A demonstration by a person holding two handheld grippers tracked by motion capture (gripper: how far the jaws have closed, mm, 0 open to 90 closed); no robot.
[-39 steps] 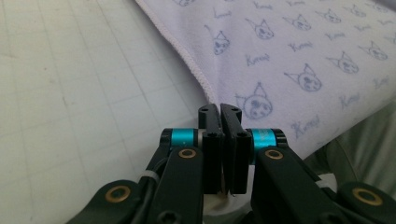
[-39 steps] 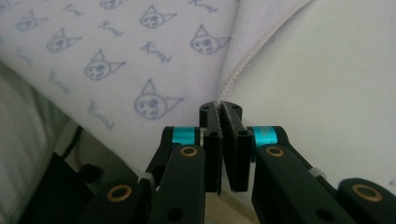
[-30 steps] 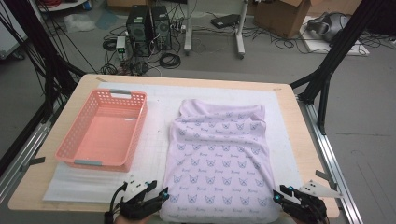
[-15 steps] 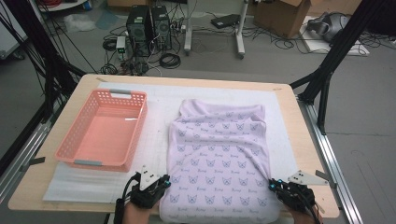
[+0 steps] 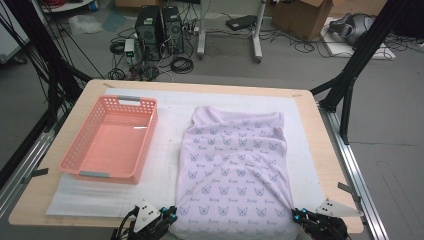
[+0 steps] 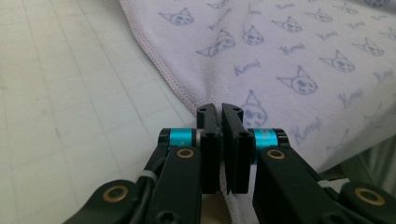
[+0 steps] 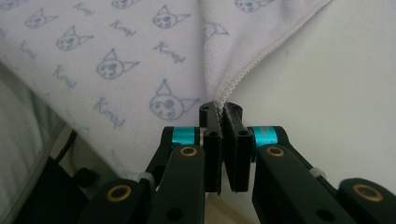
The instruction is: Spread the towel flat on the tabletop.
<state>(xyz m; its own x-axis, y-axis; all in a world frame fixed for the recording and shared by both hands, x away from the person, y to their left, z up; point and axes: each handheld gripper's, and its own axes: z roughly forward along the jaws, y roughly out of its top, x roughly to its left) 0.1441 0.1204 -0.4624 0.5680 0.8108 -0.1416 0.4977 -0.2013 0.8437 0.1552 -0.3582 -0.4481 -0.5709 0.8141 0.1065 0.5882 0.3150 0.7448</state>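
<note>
Slipping is the main risk: left tongs [image 6: 221, 108] and right tongs [image 7: 220, 107] each pinch only a thin hem corner of the towel [image 5: 235, 170], lying lower centre on the tabletop [image 5: 320, 135]; uneven pulling may free one corner.

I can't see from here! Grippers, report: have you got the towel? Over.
Left gripper shut on towel corner. Right gripper shut on other near corner. Basket apart, left. Nothing blocking.

Left hand-held gripper [image 5: 171, 216] jaws clamped together; right hand-held gripper [image 5: 296, 216] jaws likewise, both pointing forward.
</note>
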